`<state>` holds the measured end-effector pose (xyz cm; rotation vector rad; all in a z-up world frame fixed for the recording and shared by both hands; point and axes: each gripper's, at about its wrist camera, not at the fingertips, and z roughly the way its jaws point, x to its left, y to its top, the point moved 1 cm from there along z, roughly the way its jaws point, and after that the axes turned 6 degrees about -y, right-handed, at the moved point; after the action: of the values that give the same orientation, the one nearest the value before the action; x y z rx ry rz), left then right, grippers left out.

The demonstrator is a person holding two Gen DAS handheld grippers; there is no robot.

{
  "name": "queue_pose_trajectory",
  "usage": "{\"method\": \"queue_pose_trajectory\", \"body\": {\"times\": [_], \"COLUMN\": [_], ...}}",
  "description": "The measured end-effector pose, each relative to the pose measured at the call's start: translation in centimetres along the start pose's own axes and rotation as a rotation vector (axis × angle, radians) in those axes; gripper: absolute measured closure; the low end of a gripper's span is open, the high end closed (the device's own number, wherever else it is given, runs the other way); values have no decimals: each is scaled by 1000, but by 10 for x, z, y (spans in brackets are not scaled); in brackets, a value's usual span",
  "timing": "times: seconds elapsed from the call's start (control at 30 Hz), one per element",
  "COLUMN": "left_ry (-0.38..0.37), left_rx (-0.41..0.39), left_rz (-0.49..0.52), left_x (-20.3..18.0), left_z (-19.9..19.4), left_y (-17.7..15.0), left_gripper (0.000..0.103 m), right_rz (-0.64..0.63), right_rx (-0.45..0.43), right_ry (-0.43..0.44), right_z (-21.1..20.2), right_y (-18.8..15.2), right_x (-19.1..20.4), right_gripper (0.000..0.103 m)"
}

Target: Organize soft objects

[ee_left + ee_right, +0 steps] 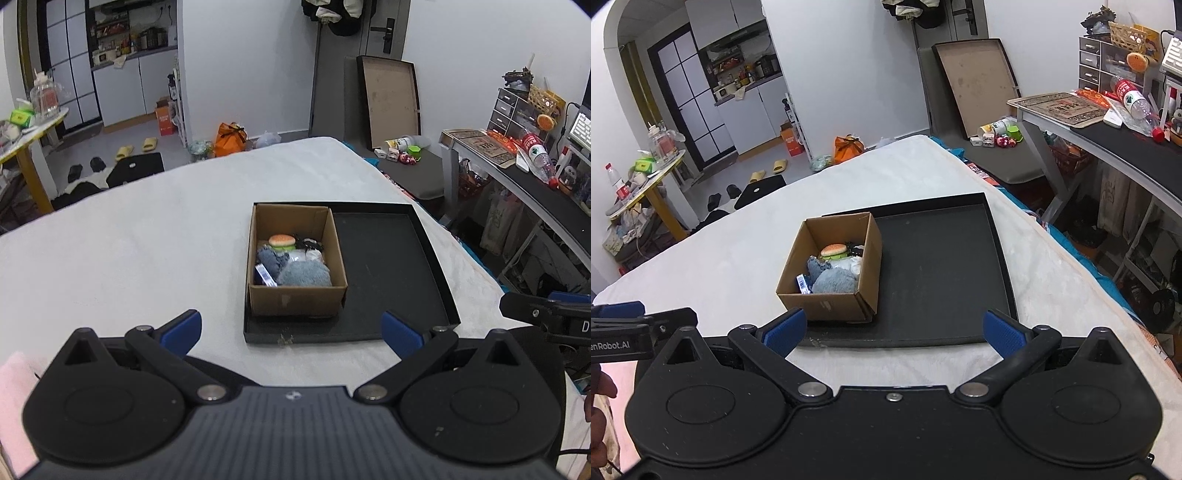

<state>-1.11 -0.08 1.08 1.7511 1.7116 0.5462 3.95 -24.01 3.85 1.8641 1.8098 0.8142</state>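
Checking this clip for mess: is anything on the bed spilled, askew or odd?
Nothing spilled. The cardboard box sits in the black tray's left part, soft items inside. Only a small crumb of debris on the tray's near rim looks out of place.

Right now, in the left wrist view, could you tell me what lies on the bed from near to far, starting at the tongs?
Left tongs, open → near rim of the black tray → cardboard box → grey plush → burger toy → bare white blanket.

A brown cardboard box sits in a matt black tray on soft white cloth; inside the box lies fuzzy blue-grey fabric.
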Motion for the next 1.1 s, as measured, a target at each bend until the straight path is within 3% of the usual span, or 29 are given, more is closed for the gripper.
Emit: {"method": "queue_pose_trajectory", "body": {"times": [0.33,1.1], "left_ry": [11,-12], "left_rx": [19,26], "left_rz": [5,-19], "left_x": [3,9], "left_z": [0,4], "left_y": [-16,-20], "left_gripper": [0,0], "right_rz": [-21,-31], "right_rx": [11,16], "right_ry": [-6,-13], "right_z": [-2,2], "right_y": [-12,-19], "right_x": [7,11], "right_gripper": [0,0]}}
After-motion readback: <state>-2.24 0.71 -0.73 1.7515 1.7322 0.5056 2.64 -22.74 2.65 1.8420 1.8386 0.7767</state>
